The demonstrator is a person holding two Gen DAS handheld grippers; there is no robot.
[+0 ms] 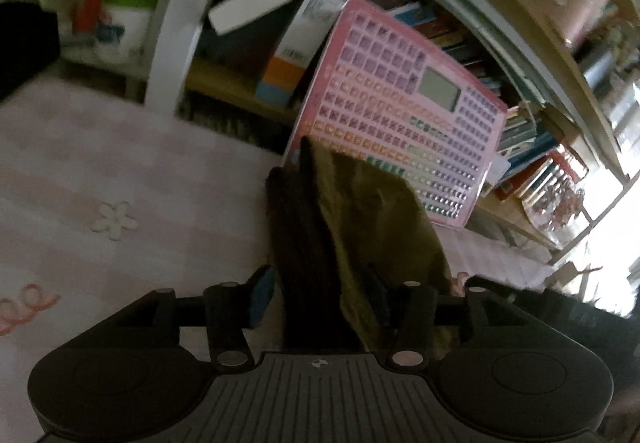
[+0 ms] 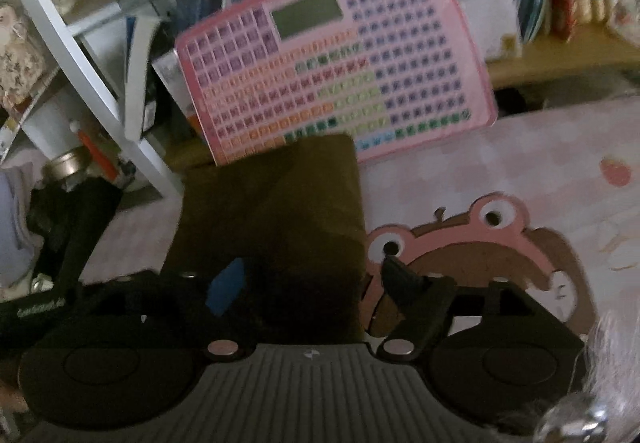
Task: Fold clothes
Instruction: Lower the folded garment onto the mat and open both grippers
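Left gripper (image 1: 320, 301) spread, cloth (image 1: 360, 227) loose between jaws; right gripper (image 2: 308, 283) spread likewise, releasing fold onto bed (image 2: 500, 171).

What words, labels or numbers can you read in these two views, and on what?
None can be read.
Pink button board: key symbols blurred.
Book spines: titles blurred.
White book: cover print illegible.
Left gripper: pale lettering on its body, too small.

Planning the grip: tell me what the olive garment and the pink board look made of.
Garment: soft woven cloth, matte, apparently; it creases and drapes between the fingers. Board: rigid, probably plastic or laminated card, with a faint sheen; it stands flat and leans against the books. Blur leaves both uncertain.
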